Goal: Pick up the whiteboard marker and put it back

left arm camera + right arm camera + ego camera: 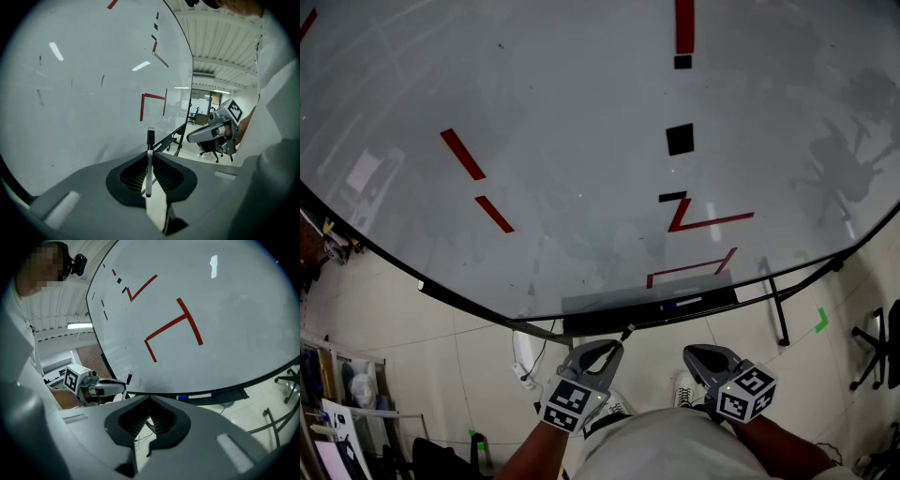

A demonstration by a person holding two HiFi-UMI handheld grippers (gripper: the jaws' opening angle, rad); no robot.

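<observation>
Left claw (pixel 150 157) pinching white, black-capped whiteboard marker (pixel 150 137), cap forward, probably bound for dark tray (pixel 600 320) along glossy whiteboard's (pixel 581 141) bottom edge | right claw (pixel 150 400) jaws together, holding nothing

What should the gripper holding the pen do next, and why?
Probably move the left gripper forward to the tray under the whiteboard: its jaws are shut on the whiteboard marker, short of the tray, where a blue-capped marker already lies.
</observation>
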